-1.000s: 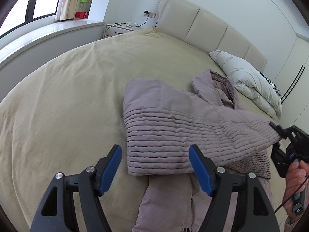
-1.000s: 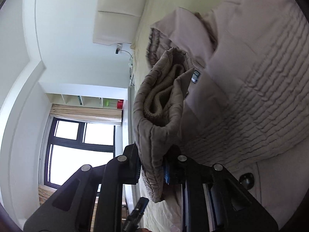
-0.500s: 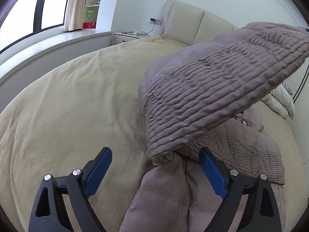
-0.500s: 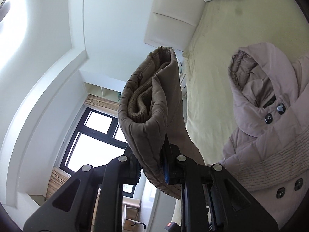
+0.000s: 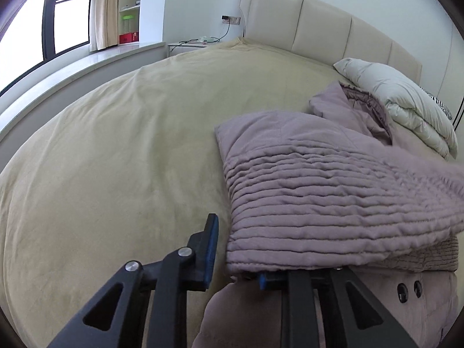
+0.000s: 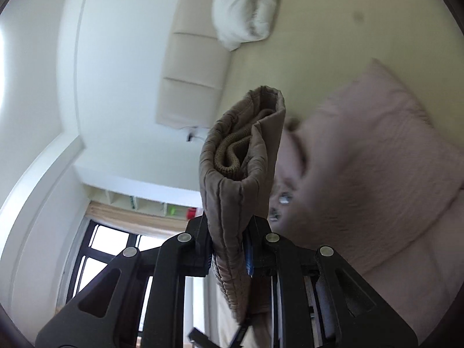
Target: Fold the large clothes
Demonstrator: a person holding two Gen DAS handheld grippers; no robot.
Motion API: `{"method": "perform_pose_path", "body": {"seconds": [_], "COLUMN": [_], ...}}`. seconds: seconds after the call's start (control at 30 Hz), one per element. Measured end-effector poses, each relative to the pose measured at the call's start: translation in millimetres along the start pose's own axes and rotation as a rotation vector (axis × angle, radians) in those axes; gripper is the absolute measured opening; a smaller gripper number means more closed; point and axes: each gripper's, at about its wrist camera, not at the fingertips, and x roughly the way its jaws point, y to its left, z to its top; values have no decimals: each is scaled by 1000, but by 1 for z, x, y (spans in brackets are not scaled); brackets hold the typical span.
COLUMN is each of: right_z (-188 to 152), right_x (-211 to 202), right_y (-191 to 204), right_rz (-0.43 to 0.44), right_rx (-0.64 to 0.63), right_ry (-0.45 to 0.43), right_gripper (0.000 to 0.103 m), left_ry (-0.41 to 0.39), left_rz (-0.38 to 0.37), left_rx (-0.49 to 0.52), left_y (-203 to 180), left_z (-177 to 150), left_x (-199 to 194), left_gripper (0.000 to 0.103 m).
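Beige bedding covers the bed (image 5: 116, 159), with a pillow (image 5: 406, 101) by the headboard. From my left wrist view, the quilted coat (image 5: 333, 203) lies on the bed, its sleeve folded across the body; my left gripper (image 5: 236, 261) has jaws apart, the right one tucked under the fold edge. From the right wrist, my right gripper (image 6: 227, 253) is clamped on the cuff (image 6: 240, 174). I judge the sleeve fold is underway; next, lay the cuff flat and release.

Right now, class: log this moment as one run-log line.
step: sleeve fold | right gripper: shut on cuff, raised | left gripper: open at sleeve edge | coat: on bed
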Motion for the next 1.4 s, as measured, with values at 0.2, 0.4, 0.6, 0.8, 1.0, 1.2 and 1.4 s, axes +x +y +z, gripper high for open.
{"method": "perform_pose_path", "body": {"seconds": [0.2,0.4,0.6,0.8,1.0,1.2,1.4], "right_z": [-7,-11,-10,-9,5,22,18], "right_x": [1,-1,0,7,10,24,-9], "right_y": [-94,-90,-96,-92,-93,-87,-67], "right_rz": [-130,-144,-139,-158,-147,-202,-340], "right_rx": [100,22,2,-19,-45,-50,-108], "right_ry": [18,23,54,78,107,127,4], "right_gripper": [16,16,17,19,23,24,31], "left_ry": [37,67,6,13,104,73,64], "left_rz": [1,-8,-120,-127,-84,-86,-83], "left_rx": [-16,13,30,81,140,157,170], "left_y": [5,10,4,-31,-37,-34,-34], "left_z": [1,-12,-10,51,45,39,38], "left_x": [7,-25,-87,-36,33,35,33], "left_gripper": [33,55,55,36,33,35,35]}}
